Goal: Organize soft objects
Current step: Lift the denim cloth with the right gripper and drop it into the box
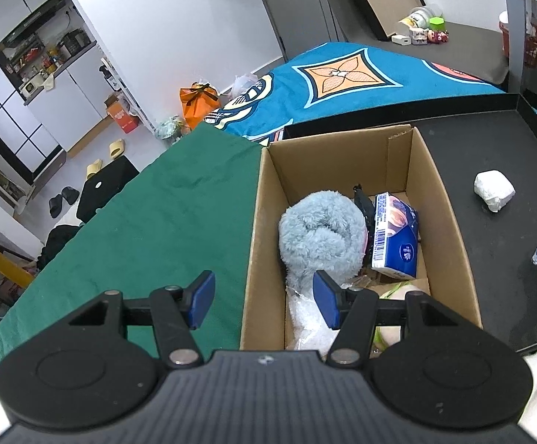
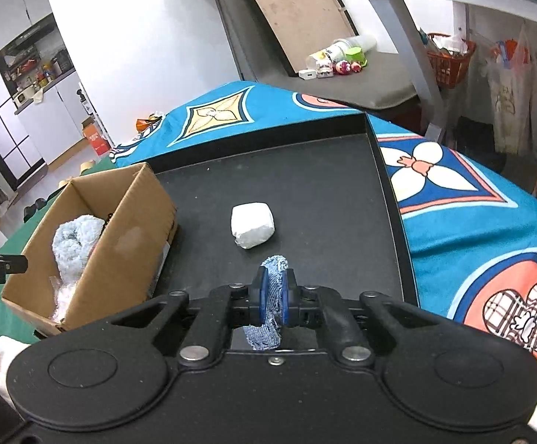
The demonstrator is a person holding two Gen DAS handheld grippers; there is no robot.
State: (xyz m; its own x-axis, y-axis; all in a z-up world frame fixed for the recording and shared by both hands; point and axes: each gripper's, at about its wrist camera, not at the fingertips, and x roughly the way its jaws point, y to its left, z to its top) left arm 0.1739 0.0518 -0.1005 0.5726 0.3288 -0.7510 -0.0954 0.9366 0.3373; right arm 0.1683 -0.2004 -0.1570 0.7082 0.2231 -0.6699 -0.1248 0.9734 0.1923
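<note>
A: Start close in. What is the right tool [image 2: 273, 298] doing?

B: Its blue pads are pressed onto a strip of frayed denim fabric [image 2: 271, 307], which sticks up above the fingertips and hangs down below them. It hovers over the near part of the black tray [image 2: 346, 199].

A: And the left tool [image 1: 264, 299]?

B: Spread wide, pinching nothing. One blue pad sits over the green cloth [image 1: 165, 214], the other over the near end of the cardboard box [image 1: 346, 159].

A: What lies in the box?

B: Nearest, a white fluffy item in clear wrap [image 1: 307, 323]. Beyond it a rolled light-blue fuzzy towel [image 1: 320, 235], touching the box's left wall. Just beside the towel on the right is a blue tissue pack [image 1: 396, 238], tilted, with something small and black between them that I cannot make out.

A: Anything on the tray?

B: A white wrapped lump [image 2: 252, 225], alone near the tray's middle, well apart from the box. From the left view the denim shows at the right edge of the tray.

A: And farther off?

B: The tray and box rest on a counter covered by a blue patterned blanket [image 2: 464, 214]. Past that, a grey surface holds a tipped plastic cup [image 2: 337, 51] and a few small toys.
</note>
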